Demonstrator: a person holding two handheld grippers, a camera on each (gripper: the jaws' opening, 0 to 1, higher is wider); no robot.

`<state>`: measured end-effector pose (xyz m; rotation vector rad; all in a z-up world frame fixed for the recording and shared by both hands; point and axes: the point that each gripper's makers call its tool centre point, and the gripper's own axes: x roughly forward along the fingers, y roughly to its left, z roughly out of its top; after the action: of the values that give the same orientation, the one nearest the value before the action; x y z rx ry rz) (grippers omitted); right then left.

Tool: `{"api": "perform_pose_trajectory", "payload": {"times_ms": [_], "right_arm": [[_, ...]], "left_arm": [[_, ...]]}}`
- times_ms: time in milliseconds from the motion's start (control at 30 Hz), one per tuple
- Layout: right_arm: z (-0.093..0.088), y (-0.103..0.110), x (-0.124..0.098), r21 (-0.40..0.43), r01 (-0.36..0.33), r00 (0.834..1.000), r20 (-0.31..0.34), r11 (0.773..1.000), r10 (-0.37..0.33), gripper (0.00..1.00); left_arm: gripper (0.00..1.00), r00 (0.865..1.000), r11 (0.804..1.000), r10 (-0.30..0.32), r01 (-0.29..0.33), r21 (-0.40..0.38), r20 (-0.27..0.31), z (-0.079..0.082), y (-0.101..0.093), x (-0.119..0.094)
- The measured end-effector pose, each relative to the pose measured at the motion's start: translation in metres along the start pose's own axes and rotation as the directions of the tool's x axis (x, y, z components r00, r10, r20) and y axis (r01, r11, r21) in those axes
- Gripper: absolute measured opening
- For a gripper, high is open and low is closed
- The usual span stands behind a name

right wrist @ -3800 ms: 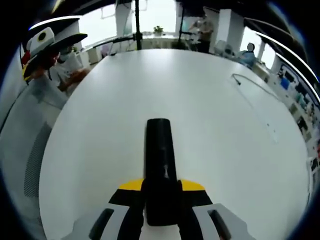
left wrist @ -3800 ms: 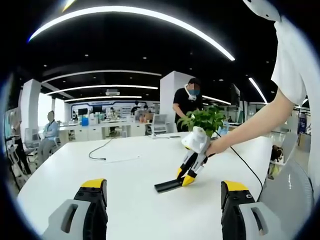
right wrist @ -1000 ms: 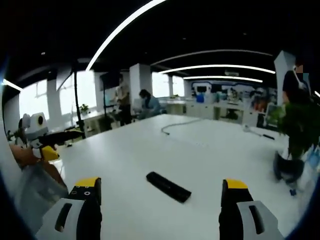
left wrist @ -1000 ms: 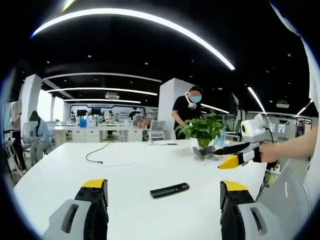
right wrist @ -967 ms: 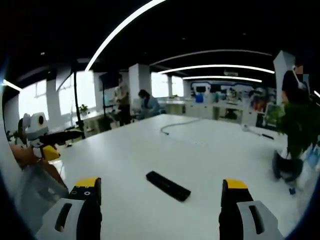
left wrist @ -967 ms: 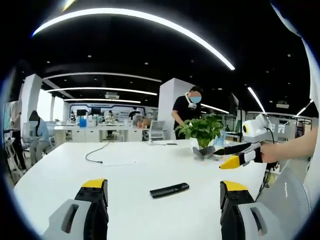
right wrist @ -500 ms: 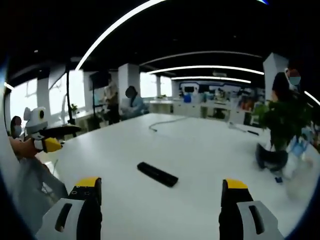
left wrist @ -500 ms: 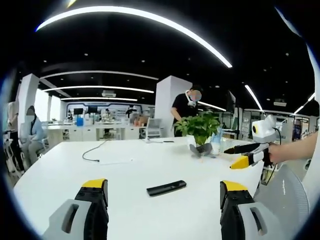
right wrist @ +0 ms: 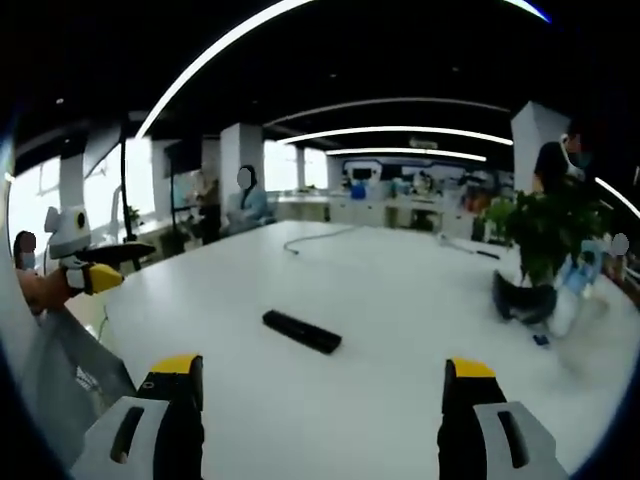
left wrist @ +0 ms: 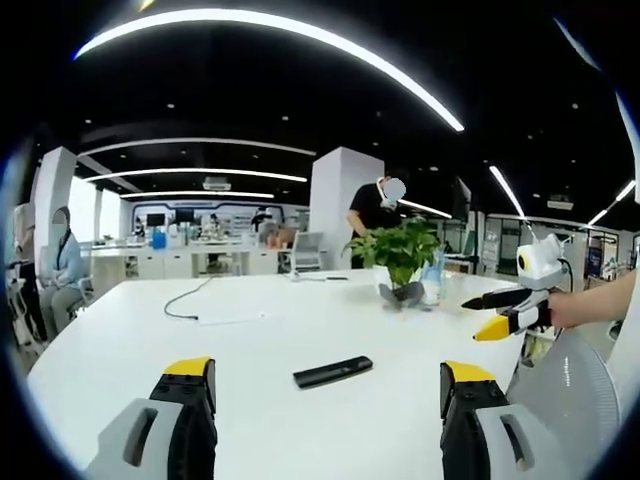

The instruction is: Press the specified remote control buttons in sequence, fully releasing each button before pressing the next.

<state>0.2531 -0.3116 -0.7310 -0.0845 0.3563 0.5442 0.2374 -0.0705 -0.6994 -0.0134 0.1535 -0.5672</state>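
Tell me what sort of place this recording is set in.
Most likely an open-plan office. A large white table holds a black remote control, a potted plant and a loose cable; behind it stand rows of desks with seated people under long strip ceiling lights.

Handheld two-jaw grippers

Left gripper [left wrist: 325, 425] and right gripper [right wrist: 314, 425]: grey jaw bodies with slots, black inner faces, yellow tips.
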Motion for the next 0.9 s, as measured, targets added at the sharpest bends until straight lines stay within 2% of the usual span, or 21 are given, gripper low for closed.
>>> {"api": "perform_pose_trajectory", "payload": {"times_ms": [167,333,433,533,567,600,633,700,733,800,900], "right_arm": [[0.000,0.004,-0.003,-0.015,0.013,1.000,0.003,1.000,-0.013,0.99],[0.002,0.000,-0.006,-0.032,0.038,0.999,0.016,0.999,-0.037,0.99],[0.000,-0.003,-0.005,-0.038,0.041,0.999,0.013,0.998,-0.041,0.99],[-0.002,-0.007,-0.006,-0.040,0.048,0.999,0.009,0.998,-0.047,0.99],[-0.002,-0.007,-0.006,-0.043,0.048,0.999,0.010,0.998,-0.048,0.99],[-0.003,-0.008,-0.006,-0.044,0.049,0.999,0.009,0.998,-0.049,0.99],[-0.003,-0.009,-0.006,-0.041,0.050,0.999,0.007,0.998,-0.050,0.99],[-0.003,-0.010,-0.006,-0.035,0.047,0.999,0.011,0.998,-0.046,0.99],[-0.003,-0.010,-0.006,-0.033,0.047,0.999,0.011,0.998,-0.047,0.99],[-0.004,-0.011,-0.007,-0.033,0.052,0.999,0.009,0.998,-0.052,0.99],[-0.003,-0.013,-0.007,-0.034,0.058,0.998,0.012,0.998,-0.057,0.99]], "left_arm": [[0.97,0.999,0.999,0.031,-0.031,-0.008,-0.016,-0.004,0.006,0.000],[0.98,0.993,0.992,0.106,-0.108,-0.059,-0.048,-0.011,0.024,-0.004],[0.99,0.992,0.991,0.110,-0.114,-0.068,-0.056,-0.011,0.025,-0.004],[0.99,0.991,0.993,0.115,-0.116,-0.016,-0.074,-0.012,0.023,-0.005],[0.99,0.989,0.993,0.110,-0.106,0.044,-0.097,-0.016,0.023,-0.007],[0.99,0.986,0.991,0.122,-0.115,0.062,-0.116,-0.021,0.024,-0.009],[0.99,0.985,0.991,0.128,-0.122,0.060,-0.117,-0.024,0.025,-0.009],[0.99,0.987,0.994,0.101,-0.106,-0.038,-0.127,-0.029,0.022,-0.006],[0.99,0.988,0.993,0.098,-0.105,-0.053,-0.115,-0.027,0.024,-0.004],[0.98,0.987,0.990,0.129,-0.133,-0.036,-0.094,-0.022,0.033,-0.007],[0.98,0.987,0.989,0.134,-0.139,-0.047,-0.089,-0.025,0.034,-0.012]]}}
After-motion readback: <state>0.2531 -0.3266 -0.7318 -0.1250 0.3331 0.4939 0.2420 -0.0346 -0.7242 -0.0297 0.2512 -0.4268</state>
